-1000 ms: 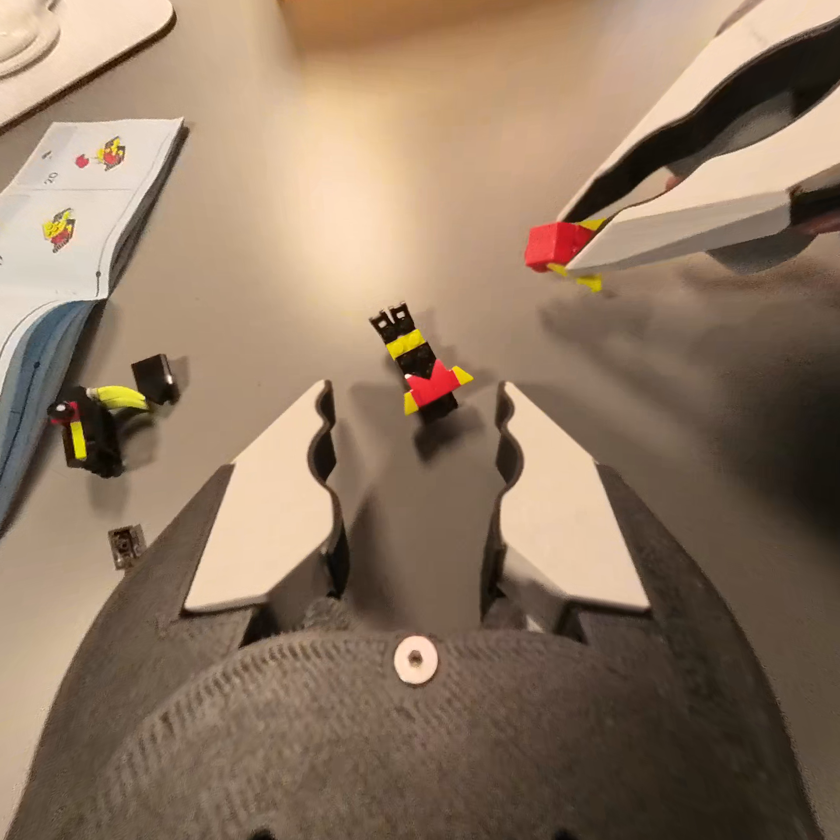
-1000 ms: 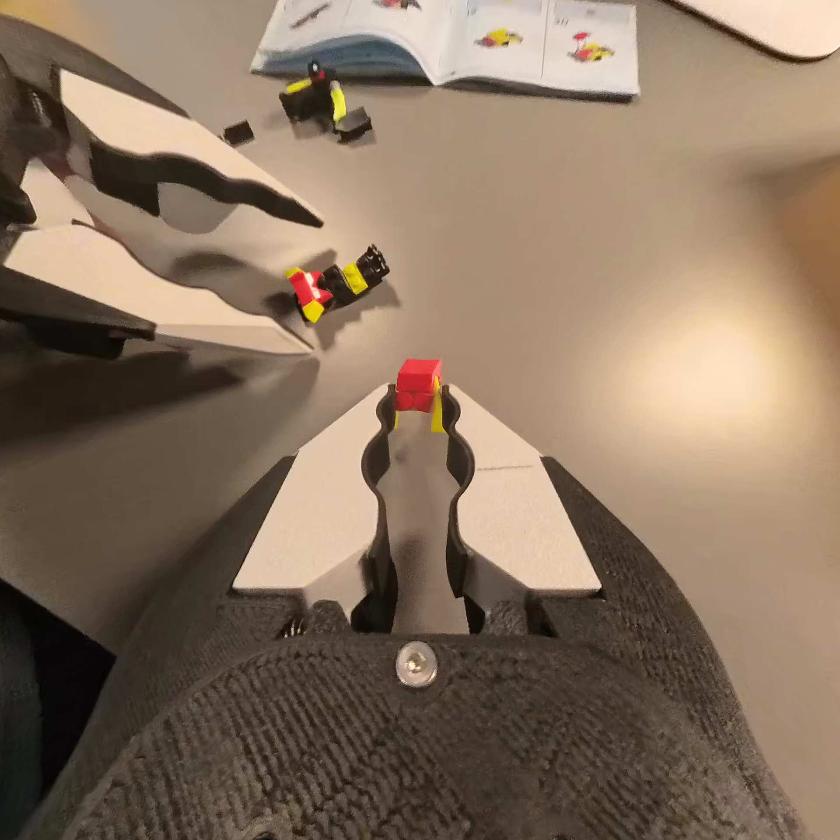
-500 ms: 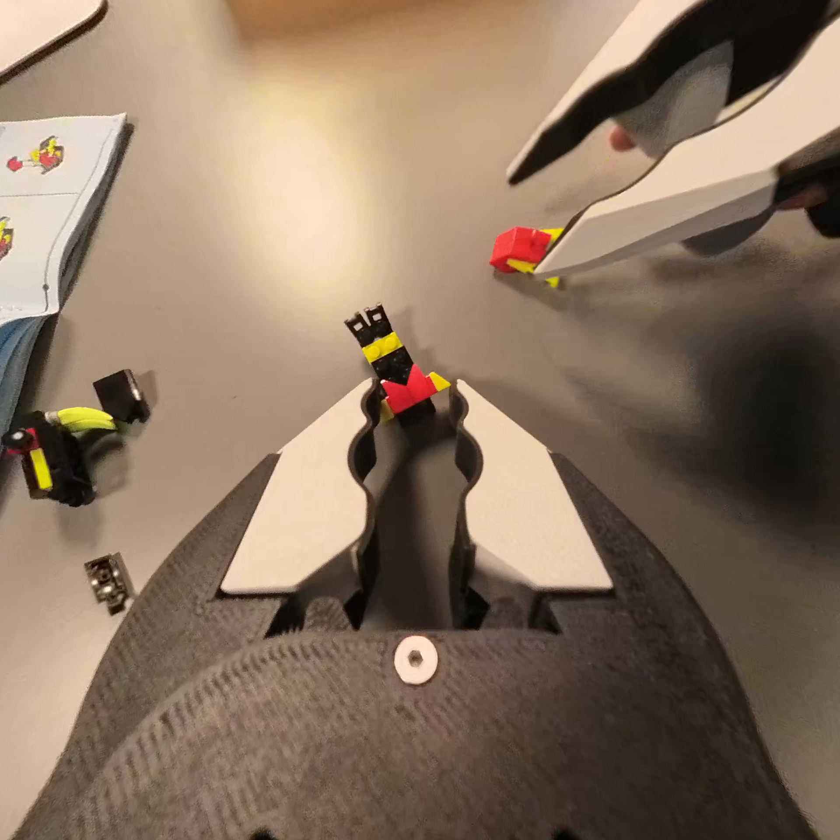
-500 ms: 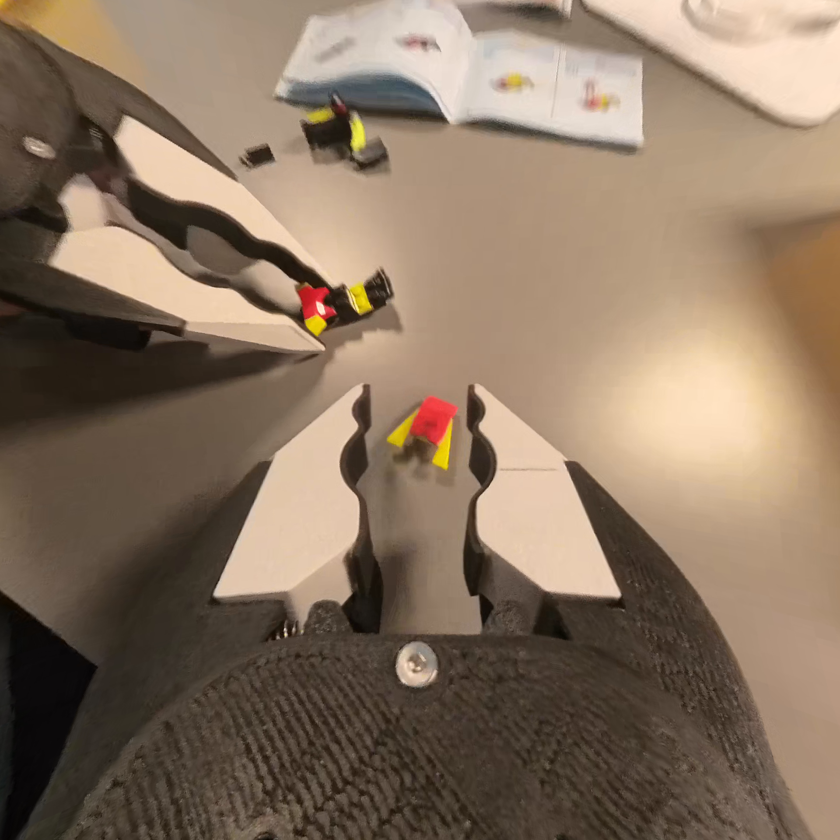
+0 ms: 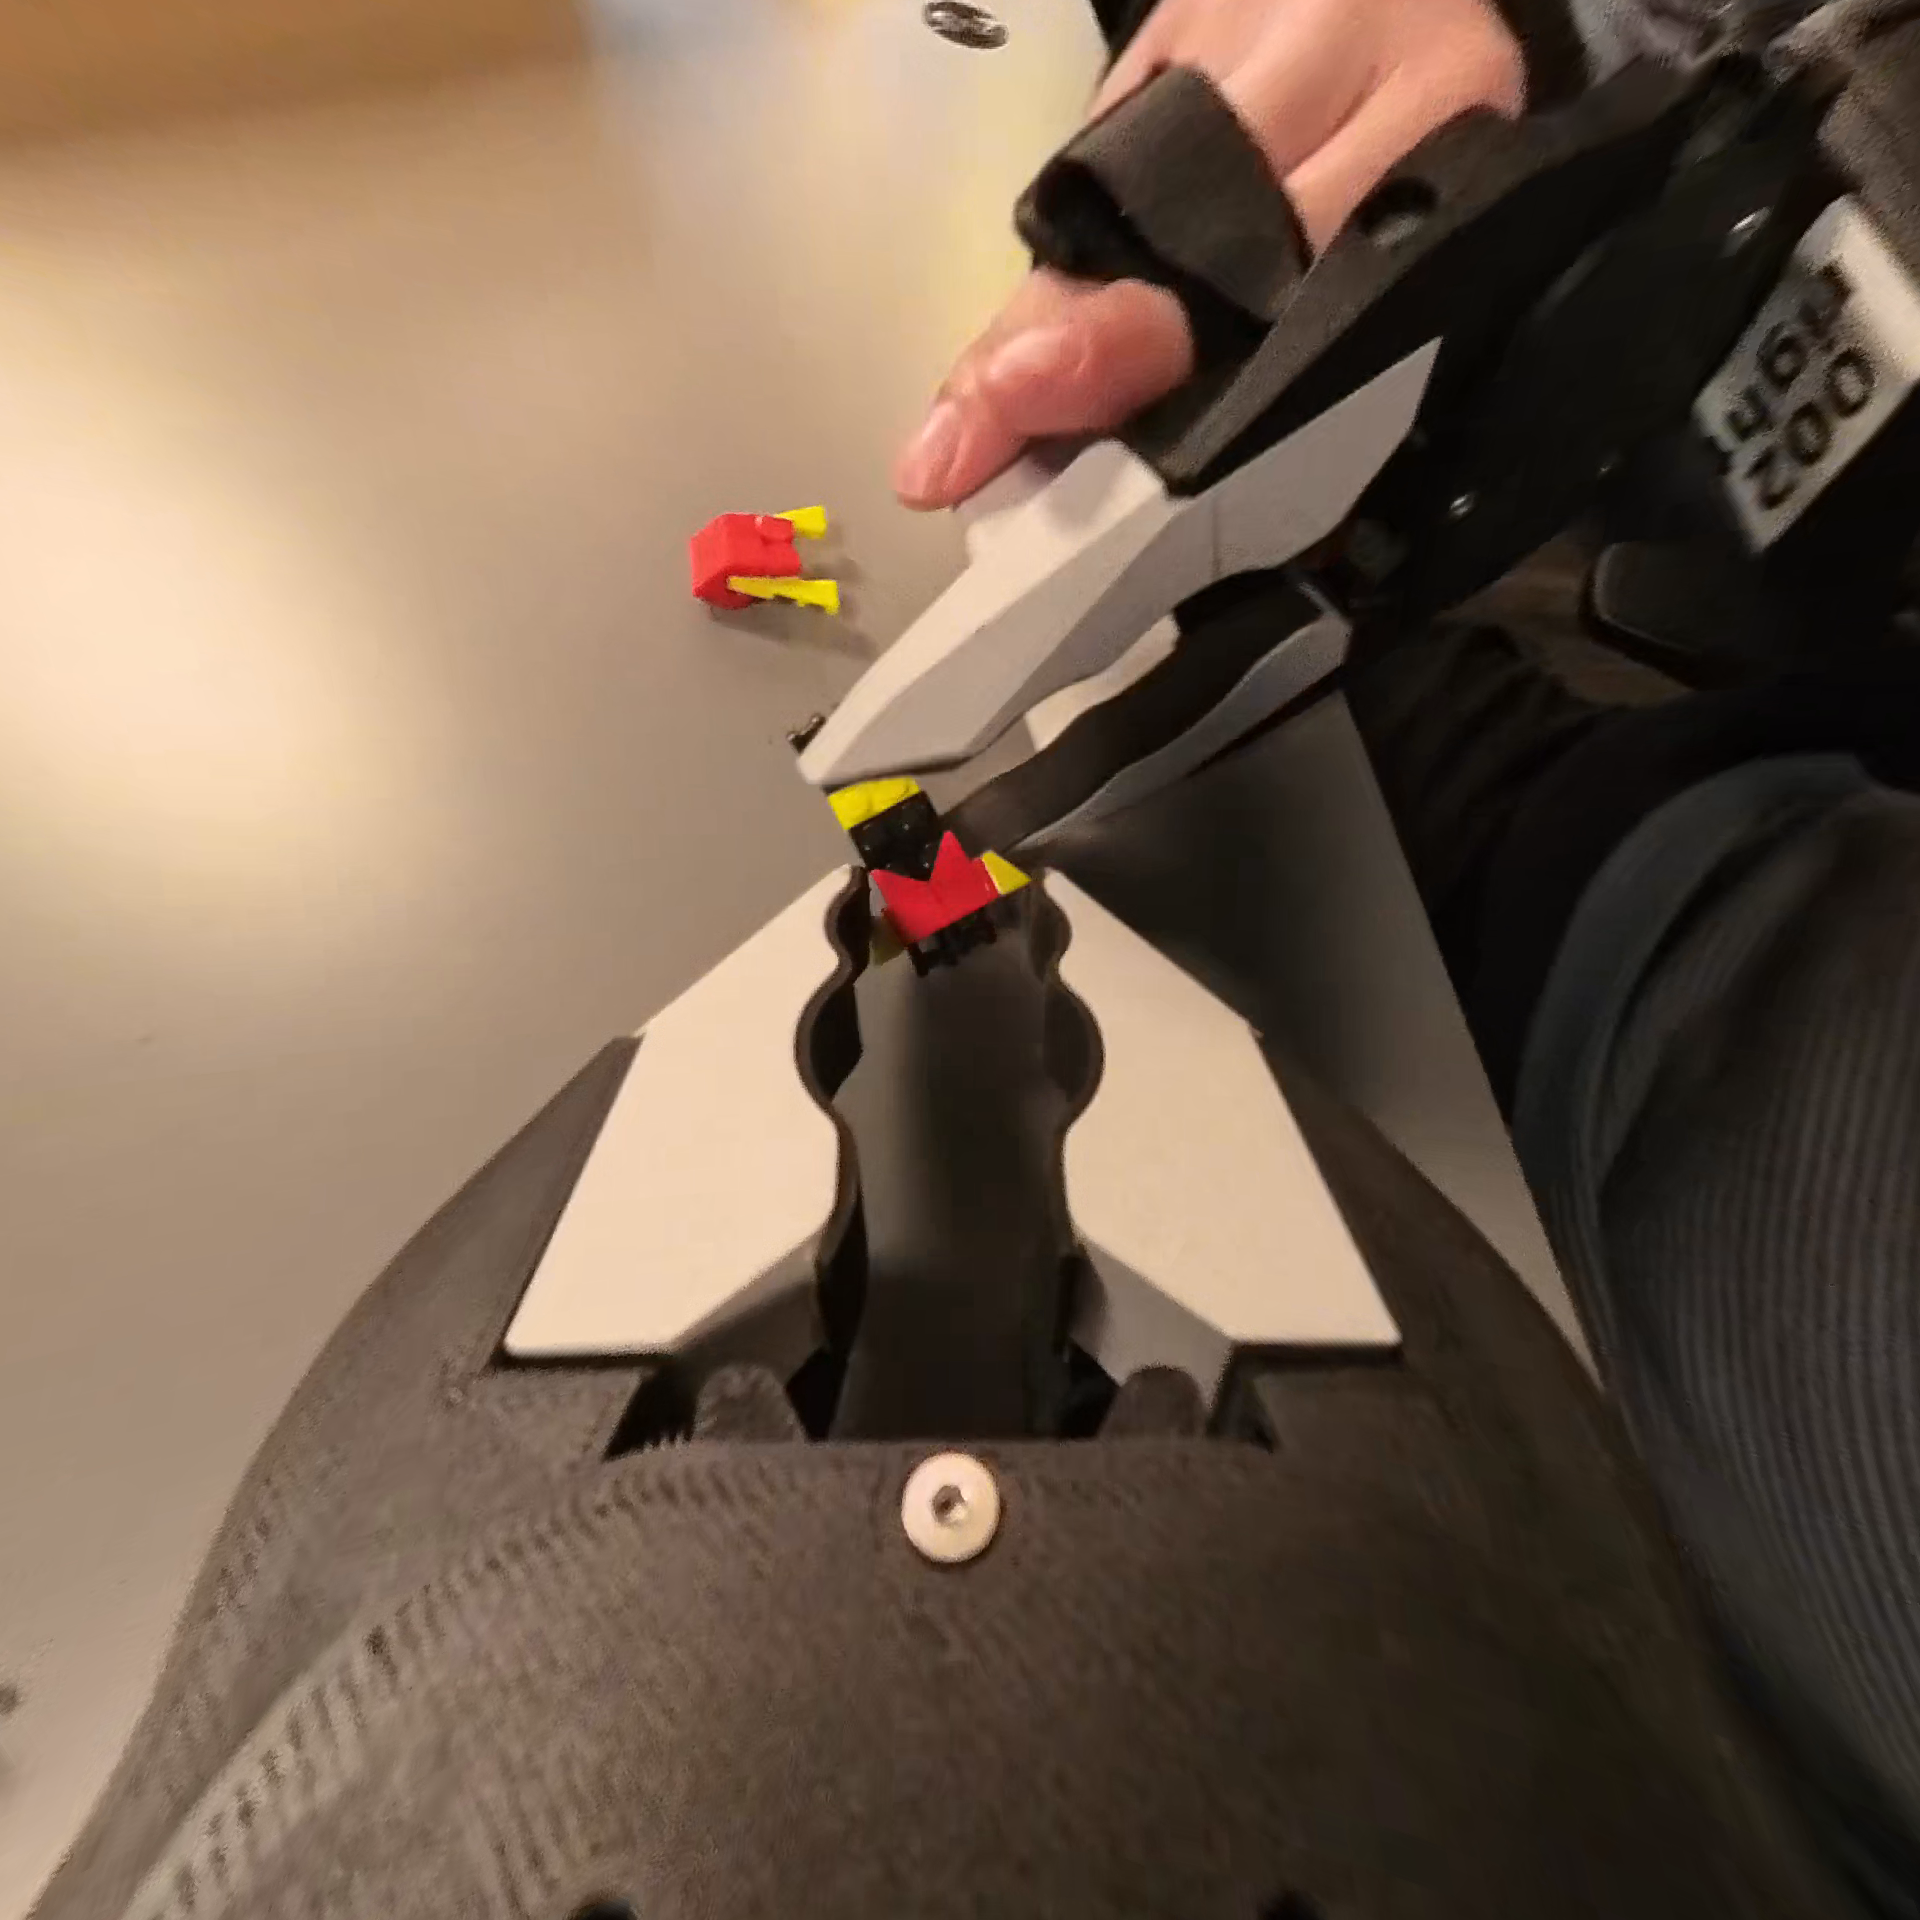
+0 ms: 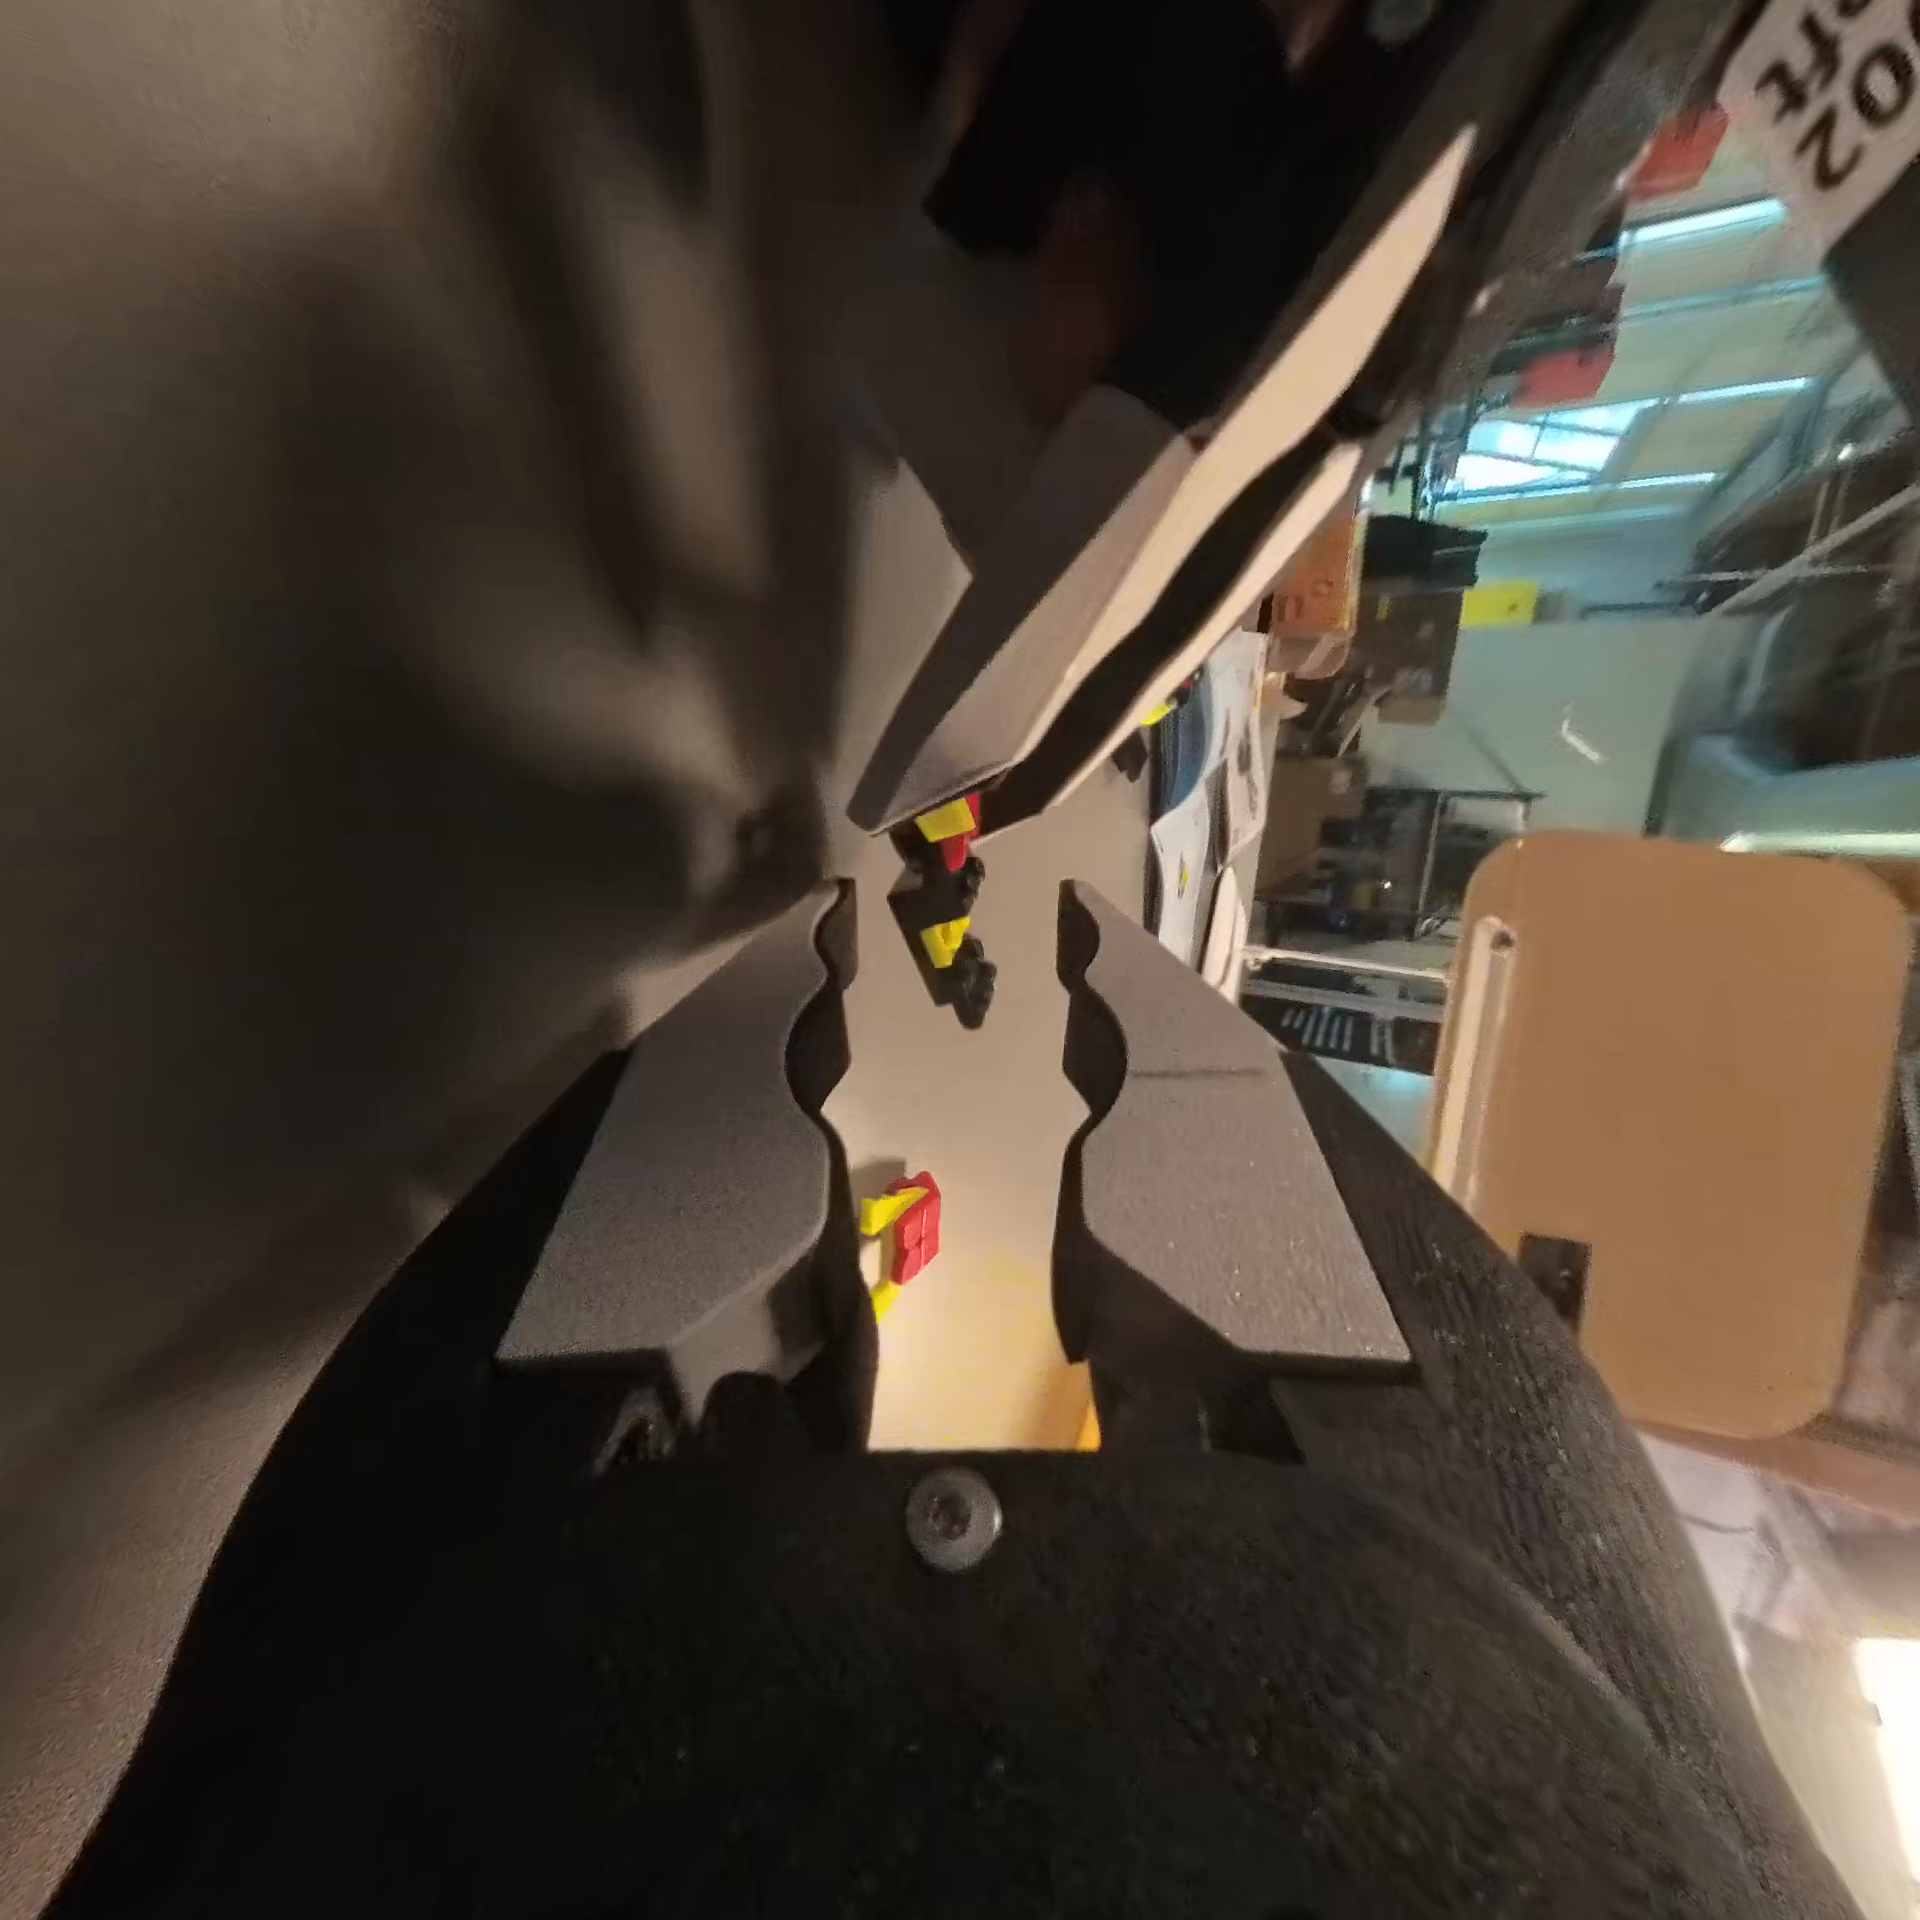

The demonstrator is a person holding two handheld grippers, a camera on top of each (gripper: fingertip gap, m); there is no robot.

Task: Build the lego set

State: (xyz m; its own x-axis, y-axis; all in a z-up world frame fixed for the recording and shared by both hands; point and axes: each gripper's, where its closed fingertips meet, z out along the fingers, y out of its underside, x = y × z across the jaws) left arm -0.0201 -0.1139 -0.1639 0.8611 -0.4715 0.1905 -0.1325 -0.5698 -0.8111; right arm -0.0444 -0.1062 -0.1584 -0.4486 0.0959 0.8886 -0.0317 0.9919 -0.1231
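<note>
My left gripper [image 5: 945, 904] is shut on the red end of a black, yellow and red lego assembly [image 5: 902, 837] and holds it above the grey table [image 5: 312, 831]. My right gripper [image 5: 883, 795] reaches in from the upper right, with its fingertips at the assembly's far black end. In the right wrist view the right gripper [image 6: 956, 904] is open, with the assembly [image 6: 940, 940] between its fingertips and apart from both. The left gripper [image 6: 935, 816] holds it from above. A small red and yellow piece [image 5: 753, 561] lies loose on the table; it also shows in the right wrist view [image 6: 914, 1236].
A person's hand [image 5: 1049, 374] grips the right gripper's handle. A dark trouser leg [image 5: 1714, 1195] fills the right side. An open instruction booklet [image 6: 1210, 800] lies farther off on the table. A tan board [image 6: 1662, 1122] stands beyond the table edge. Both grippers' tips are close together, under 4 cm apart.
My left gripper has lifted the assembly off the table and turned. My right gripper has left the red and yellow piece on the table and moved its open fingers around the assembly's far end.
</note>
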